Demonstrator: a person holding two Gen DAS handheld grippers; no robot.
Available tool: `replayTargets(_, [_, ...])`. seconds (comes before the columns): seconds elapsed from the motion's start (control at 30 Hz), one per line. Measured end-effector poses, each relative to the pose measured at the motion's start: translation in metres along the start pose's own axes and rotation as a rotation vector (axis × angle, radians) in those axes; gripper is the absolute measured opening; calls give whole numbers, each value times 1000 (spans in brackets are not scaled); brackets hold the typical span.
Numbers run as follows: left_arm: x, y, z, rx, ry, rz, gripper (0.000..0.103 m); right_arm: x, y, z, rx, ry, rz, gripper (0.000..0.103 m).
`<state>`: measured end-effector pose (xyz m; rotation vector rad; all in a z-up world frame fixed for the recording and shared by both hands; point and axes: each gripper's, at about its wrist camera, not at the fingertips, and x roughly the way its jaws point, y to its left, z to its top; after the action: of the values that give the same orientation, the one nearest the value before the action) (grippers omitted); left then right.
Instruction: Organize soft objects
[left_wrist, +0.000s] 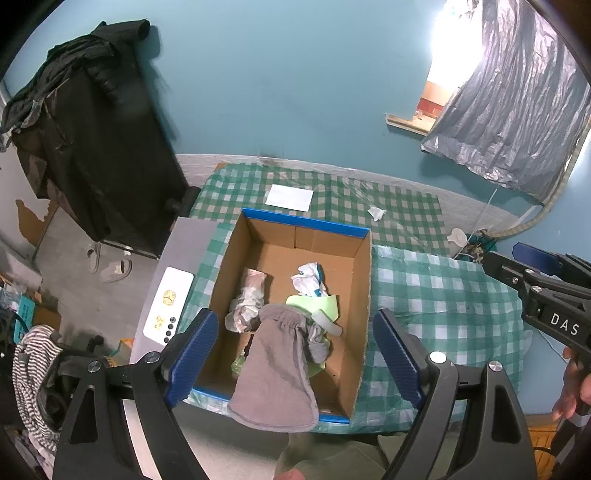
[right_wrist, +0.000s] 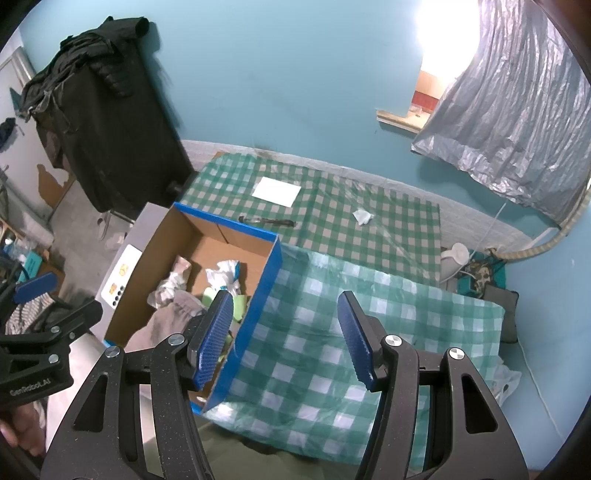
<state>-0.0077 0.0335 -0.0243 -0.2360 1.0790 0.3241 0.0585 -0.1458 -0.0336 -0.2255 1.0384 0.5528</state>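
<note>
A cardboard box with a blue rim stands on the green checked cloth. A grey cloth hangs over the box's near rim, half inside. Deeper in lie a pinkish crumpled bundle, a white and blue crumpled cloth and a light green piece. My left gripper hovers open above the near end of the box, its fingers either side of the grey cloth without touching it. My right gripper is open and empty over the checked cloth, just right of the box's blue wall.
A white sheet of paper and a crumpled tissue lie on the far table. A grey appliance with a white panel stands left of the box. A black covered rack is far left, and a silver curtain hangs at right.
</note>
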Motion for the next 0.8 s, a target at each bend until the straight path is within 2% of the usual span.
replayTargets(0.8, [5,-4,0,-8,7,5,87,1,0,2,3,3,-1,58])
